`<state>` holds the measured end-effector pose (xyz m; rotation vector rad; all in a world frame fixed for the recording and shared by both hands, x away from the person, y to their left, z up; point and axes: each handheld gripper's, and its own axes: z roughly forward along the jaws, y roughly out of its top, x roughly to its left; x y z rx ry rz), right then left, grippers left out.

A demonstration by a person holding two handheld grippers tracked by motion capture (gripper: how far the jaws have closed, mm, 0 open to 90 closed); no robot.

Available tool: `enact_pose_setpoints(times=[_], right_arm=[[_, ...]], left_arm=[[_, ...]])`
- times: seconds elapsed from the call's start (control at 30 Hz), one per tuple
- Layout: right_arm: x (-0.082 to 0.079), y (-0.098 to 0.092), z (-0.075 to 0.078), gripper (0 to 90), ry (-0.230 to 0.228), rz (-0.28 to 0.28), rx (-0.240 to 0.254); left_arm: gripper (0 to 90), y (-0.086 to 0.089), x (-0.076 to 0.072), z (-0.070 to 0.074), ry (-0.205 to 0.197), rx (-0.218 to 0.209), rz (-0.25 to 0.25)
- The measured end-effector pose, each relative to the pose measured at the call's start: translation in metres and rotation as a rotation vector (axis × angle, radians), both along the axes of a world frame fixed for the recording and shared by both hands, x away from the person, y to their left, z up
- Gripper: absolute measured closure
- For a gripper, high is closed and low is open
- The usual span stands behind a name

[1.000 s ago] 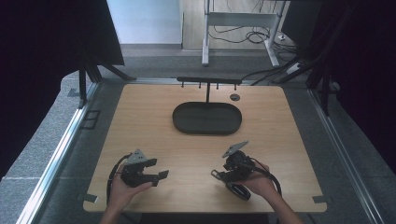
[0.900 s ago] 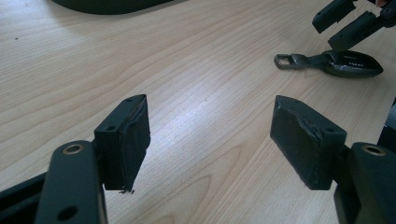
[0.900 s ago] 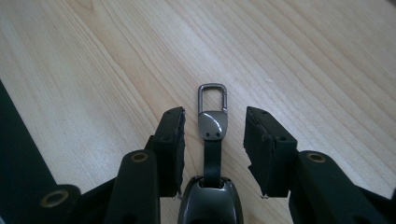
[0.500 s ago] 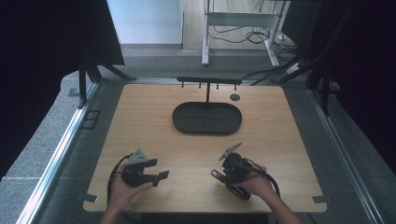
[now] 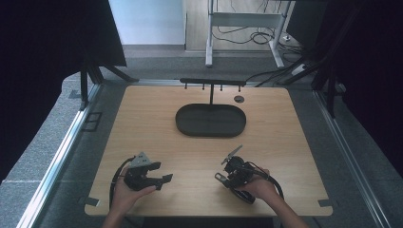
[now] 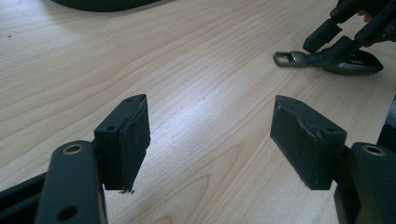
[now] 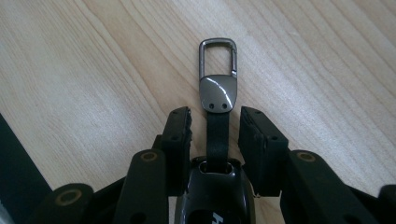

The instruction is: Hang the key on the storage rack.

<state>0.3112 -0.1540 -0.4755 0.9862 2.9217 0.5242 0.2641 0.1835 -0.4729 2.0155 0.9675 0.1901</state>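
Lower and nearer the person than a second ago, the right gripper [image 5: 227, 175] has come down from its raised tilt to lie almost flat over the front right of the bench [image 5: 142, 118]; the left gripper [image 5: 159, 176] has barely shifted, resting at the front left with its jaws wide apart and nothing between them, bare wood showing through the gap in the left gripper view; in the right gripper view the car key fob [image 7: 215, 196] sits between the right jaws, its black strap [image 7: 217, 133] running up through the gap to a metal carabiner clip [image 7: 218, 65] lying flat on the wood; the pads stand just beside the strap on either side, and lower down the jaws seem to bear on the fob's body, though the contact itself is hidden, so whether they truly clamp it I cannot tell; from the left gripper view the fob lies on the bench with the right jaws over it; the descent suggests a pick-up is at hand, with the dark oval tray [image 5: 211, 120] and its hook rack [image 5: 212, 82] waiting well apart at the far middle
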Motion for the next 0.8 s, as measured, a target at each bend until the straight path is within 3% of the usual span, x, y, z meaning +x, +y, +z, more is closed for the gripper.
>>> enact_pose_setpoints(times=[0.8], right_arm=[[0.007,0.011,-0.002,72.5,0.037,-0.011,-0.109]], left_arm=[[29.2,-0.001,0.0,-0.001,0.004,0.003,-0.004]])
